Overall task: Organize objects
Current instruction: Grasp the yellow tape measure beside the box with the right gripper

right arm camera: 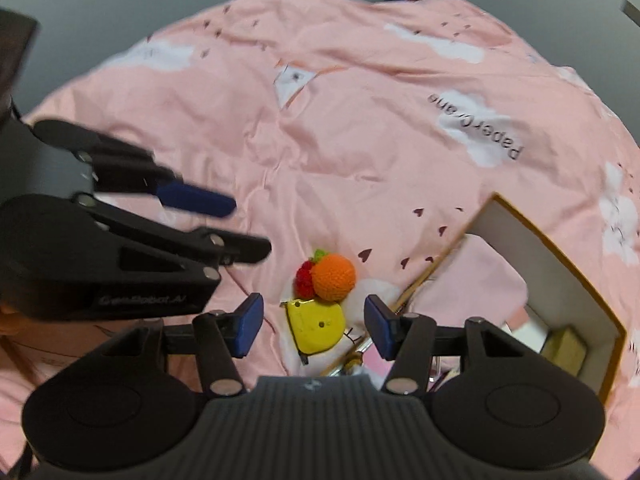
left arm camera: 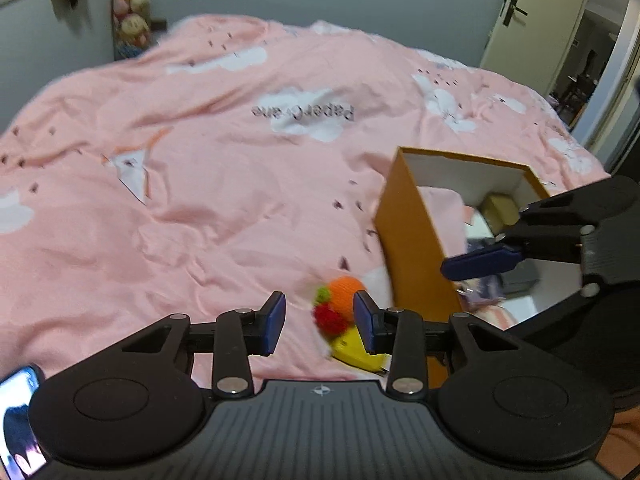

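Note:
A crocheted orange-and-red fruit toy (right arm camera: 326,276) lies on the pink bed cover, touching a yellow tape measure (right arm camera: 318,326) just below it. My right gripper (right arm camera: 314,326) is open, its jaws standing either side of the tape measure and above it. My left gripper (left arm camera: 320,322) is open and empty; the toy (left arm camera: 340,306) and tape measure (left arm camera: 354,350) show near its right finger. An orange cardboard box (left arm camera: 416,240) with a white inside stands open to the right; it also shows in the right wrist view (right arm camera: 560,268).
The pink bed cover (left arm camera: 200,160) with white clouds fills both views. The box holds a small tan box (right arm camera: 566,346) and pink and other items. A phone (left arm camera: 18,420) lies at the lower left. An open door (left arm camera: 536,12) is at the far right.

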Motion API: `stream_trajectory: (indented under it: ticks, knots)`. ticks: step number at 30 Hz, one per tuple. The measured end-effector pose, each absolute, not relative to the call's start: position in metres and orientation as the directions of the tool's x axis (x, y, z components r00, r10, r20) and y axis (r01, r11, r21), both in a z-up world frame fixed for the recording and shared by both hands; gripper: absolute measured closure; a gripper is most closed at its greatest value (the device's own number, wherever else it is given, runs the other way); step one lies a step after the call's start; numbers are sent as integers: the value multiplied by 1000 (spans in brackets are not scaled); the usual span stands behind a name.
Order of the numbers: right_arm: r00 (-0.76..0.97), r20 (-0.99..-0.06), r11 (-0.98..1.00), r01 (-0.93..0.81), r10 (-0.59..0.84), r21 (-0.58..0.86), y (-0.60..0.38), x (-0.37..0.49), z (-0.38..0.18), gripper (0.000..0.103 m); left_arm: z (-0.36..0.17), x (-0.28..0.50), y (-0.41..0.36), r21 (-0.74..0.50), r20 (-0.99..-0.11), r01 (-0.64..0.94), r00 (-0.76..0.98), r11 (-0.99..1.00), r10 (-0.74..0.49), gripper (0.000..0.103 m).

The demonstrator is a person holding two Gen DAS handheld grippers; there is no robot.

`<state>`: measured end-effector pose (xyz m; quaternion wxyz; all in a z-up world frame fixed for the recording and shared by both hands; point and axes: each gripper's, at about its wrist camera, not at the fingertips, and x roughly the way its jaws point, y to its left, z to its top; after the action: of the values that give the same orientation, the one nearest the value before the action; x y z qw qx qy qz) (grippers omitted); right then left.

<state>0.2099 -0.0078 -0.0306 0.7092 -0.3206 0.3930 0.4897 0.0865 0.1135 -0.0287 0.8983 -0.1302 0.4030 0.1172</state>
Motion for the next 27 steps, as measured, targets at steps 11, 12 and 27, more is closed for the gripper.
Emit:
stream_trajectory:
  ticks: [11, 12, 27]
  knots:
    - [180, -950, 229, -966, 254, -121, 42, 223, -76, 29, -42, 91, 133, -85, -737, -337, 654, 938, 168, 59]
    - [177, -955, 217, -968, 238, -126, 47, 222, -78, 30, -44, 91, 137, -99, -746, -334, 648, 937, 152, 59]
    - [93, -996, 163, -983, 9, -90, 83, 234, -130, 53, -63, 92, 164, -182, -794, -358, 603, 916, 78, 59]
